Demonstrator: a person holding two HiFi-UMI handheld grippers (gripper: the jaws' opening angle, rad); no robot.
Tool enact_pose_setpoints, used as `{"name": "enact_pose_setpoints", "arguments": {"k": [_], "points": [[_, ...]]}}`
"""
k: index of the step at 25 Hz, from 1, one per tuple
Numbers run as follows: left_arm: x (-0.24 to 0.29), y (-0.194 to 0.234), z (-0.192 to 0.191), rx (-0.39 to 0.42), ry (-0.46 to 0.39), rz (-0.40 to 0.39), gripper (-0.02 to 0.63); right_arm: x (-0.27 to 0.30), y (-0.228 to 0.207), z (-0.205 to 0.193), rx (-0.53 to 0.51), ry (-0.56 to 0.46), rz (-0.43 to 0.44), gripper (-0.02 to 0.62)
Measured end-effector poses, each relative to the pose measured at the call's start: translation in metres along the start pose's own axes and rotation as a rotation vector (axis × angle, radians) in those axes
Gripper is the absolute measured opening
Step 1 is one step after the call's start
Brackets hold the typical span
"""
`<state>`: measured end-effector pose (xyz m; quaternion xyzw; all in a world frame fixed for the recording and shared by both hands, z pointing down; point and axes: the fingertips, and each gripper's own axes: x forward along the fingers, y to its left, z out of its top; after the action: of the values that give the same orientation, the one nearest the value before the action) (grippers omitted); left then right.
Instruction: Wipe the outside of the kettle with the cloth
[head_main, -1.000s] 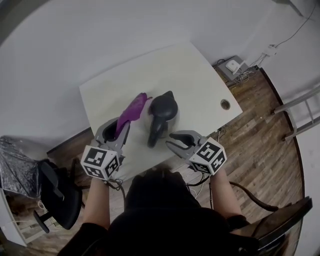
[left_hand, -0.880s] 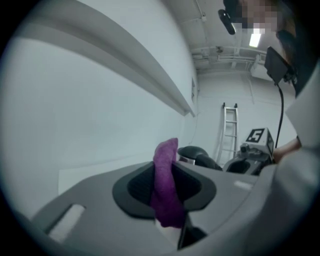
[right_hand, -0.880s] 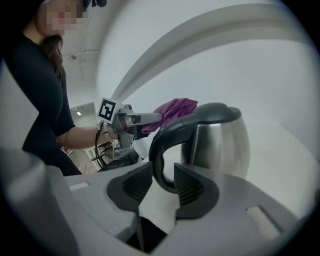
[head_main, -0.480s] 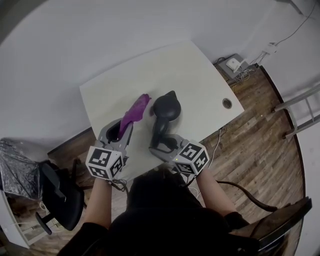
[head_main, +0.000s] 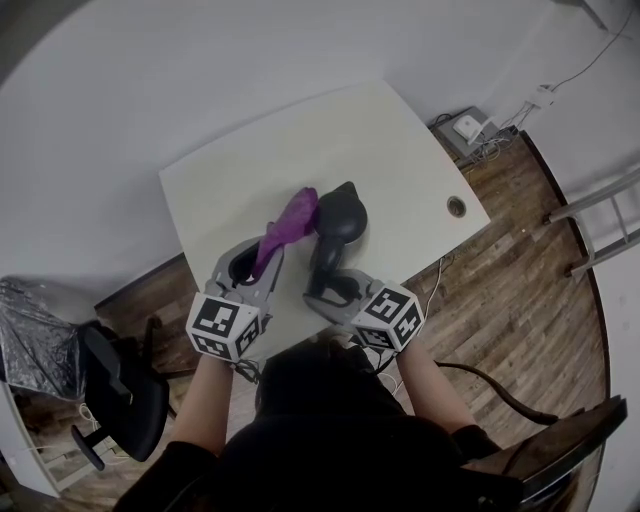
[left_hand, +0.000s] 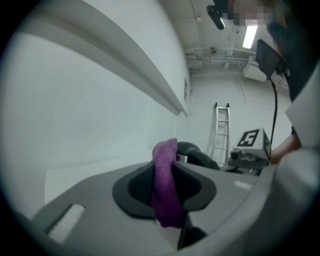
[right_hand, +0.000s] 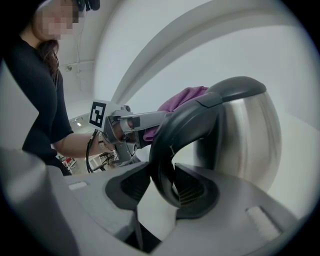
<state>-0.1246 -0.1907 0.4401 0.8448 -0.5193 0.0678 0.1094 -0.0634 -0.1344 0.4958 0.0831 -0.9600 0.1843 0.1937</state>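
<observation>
Purple cloth (head_main: 293, 220), pinched in left gripper (head_main: 268, 255), had come up against kettle (head_main: 343, 215); right gripper (head_main: 323, 290), jaws just closing, gripped handle (head_main: 325, 262), so wiping looked ready to begin.

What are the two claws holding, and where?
Left claw pinches the purple cloth by one end. Right claw, jaws just closing, grips the kettle by its black handle.
</observation>
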Motion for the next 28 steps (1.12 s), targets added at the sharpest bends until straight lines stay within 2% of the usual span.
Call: {"name": "enact_pose_setpoints", "arguments": {"k": [6,10,14,17,23,25,28], "points": [[0.018,-0.033,-0.008,0.110,0.057,-0.121,0.097,-0.003,-0.001,-0.002,-0.002,0.008,0.004,0.150],[0.030,-0.040,-0.009,0.322,0.138,-0.195,0.097,-0.001,-0.001,-0.002,-0.002,0.012,0.002,0.150],[0.035,-0.045,-0.027,0.532,0.250,-0.205,0.095,-0.004,-0.002,-0.002,0.001,0.009,-0.001,0.150],[0.034,-0.049,-0.049,0.631,0.318,-0.216,0.095,-0.004,-0.003,-0.002,0.007,0.005,-0.003,0.150],[0.028,-0.059,-0.105,0.698,0.458,-0.266,0.095,-0.006,-0.002,-0.002,0.001,0.008,0.002,0.150],[0.029,-0.061,-0.123,0.666,0.480,-0.287,0.095,-0.006,-0.002,-0.003,0.002,0.005,0.002,0.150],[0.032,-0.060,-0.140,0.574,0.503,-0.289,0.094,-0.007,-0.002,-0.003,0.003,0.004,0.003,0.150]]}}
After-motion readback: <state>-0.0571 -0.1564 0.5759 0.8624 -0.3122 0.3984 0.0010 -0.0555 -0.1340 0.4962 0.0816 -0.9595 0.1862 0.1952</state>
